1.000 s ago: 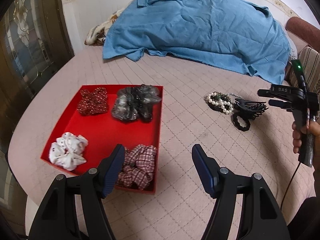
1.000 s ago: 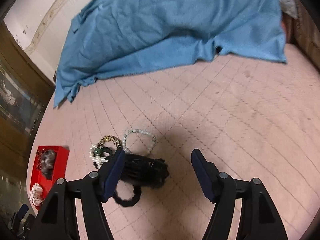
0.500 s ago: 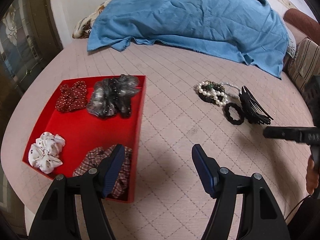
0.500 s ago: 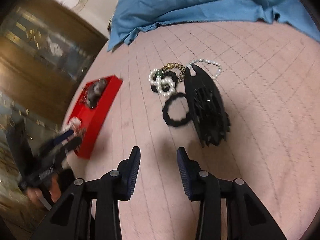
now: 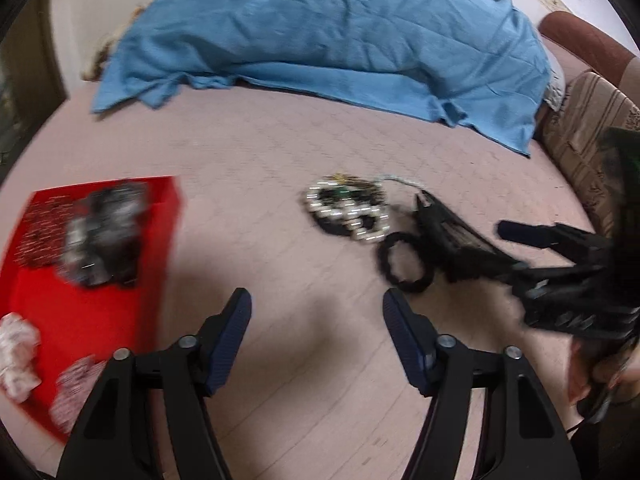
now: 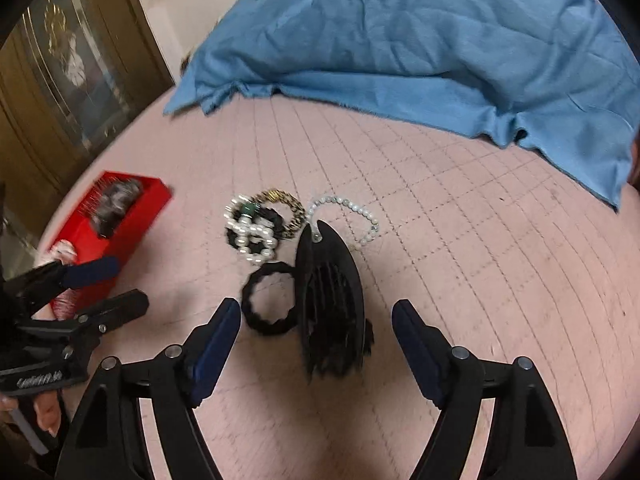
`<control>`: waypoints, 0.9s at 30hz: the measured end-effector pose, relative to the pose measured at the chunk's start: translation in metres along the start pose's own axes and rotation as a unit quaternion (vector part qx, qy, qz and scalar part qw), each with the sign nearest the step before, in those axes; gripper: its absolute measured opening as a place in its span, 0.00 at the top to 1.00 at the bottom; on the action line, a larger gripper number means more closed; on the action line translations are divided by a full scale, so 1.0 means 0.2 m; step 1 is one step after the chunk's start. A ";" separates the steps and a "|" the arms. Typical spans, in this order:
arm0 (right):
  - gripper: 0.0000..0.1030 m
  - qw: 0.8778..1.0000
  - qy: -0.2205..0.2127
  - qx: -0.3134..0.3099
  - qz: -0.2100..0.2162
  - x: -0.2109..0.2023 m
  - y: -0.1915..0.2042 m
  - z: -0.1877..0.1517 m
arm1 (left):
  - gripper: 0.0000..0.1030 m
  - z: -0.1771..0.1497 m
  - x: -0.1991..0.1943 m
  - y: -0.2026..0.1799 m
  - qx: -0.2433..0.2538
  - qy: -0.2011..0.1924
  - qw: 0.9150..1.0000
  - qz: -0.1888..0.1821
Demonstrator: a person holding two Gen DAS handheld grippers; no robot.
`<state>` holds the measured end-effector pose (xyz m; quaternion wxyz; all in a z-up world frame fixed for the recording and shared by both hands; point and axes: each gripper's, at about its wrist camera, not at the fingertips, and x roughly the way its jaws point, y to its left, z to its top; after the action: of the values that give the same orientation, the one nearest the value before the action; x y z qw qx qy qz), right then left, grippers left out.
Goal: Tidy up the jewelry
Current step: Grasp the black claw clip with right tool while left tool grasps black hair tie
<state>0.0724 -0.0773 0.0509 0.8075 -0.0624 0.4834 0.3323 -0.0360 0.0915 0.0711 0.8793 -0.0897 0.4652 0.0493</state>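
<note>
Jewelry lying loose on pink quilted bedcover [image 6: 460, 240], well apart from red tray [image 6: 132, 216] at left. Cluster of bracelets [image 6: 256, 224]: white pearl strand tangled over dark band and gold-patterned band, one green bead visible. Separate pale bead bracelet [image 6: 352, 210] just beside cluster, one end touching tip of black claw clip [image 6: 332, 300]. Clip lying on its side, teeth toward camera in right wrist view. Black hair tie [image 6: 270, 298] touching clip's left edge, flat on cover.

Right gripper [image 6: 316, 328] above clip; jaws just opened further, now wide, clip seen between them, pads clear of it, nothing gripped. Same gripper [image 5: 532, 252] entering left wrist view from right, over clip [image 5: 452, 236] and beside hair tie [image 5: 404, 260]; person's hand [image 5: 600, 376] on handle.

Left gripper [image 5: 316, 328] over bare cover between tray [image 5: 104, 312] and bracelets [image 5: 348, 212]; jaws just narrowed somewhat, apart at middling width, nothing between them. Left wrist view blurred. Same gripper [image 6: 108, 284] visible at left edge of right wrist view, near tray.

Tray contents: grey-black scrunchie [image 5: 104, 232], dark red scrunchie [image 5: 36, 228], white scrunchie [image 5: 16, 352], plaid scrunchie [image 5: 76, 392].

Beyond: blue blanket [image 6: 420, 40] heaped at far side of bed; wooden glazed door [image 6: 60, 80] at left; striped cushion [image 5: 592, 120] at right
</note>
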 end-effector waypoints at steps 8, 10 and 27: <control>0.59 0.999 0.010 0.031 0.017 0.05 -0.08 -0.04 | 0.58 0.08 0.28 -0.10 -0.016 0.045 0.997 -0.058; 0.80 0.999 0.006 0.042 0.019 0.03 -0.11 -0.06 | 0.58 0.09 0.31 -0.11 -0.021 0.048 0.996 -0.066; 0.48 0.998 0.003 0.048 0.026 0.04 -0.10 -0.08 | 0.94 0.07 0.24 -0.14 -0.009 0.045 0.997 -0.054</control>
<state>0.0748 -0.0961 0.0304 0.7990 -0.0118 0.5029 0.3294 0.0073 0.0671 0.0424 0.8581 -0.1245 0.4982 0.0013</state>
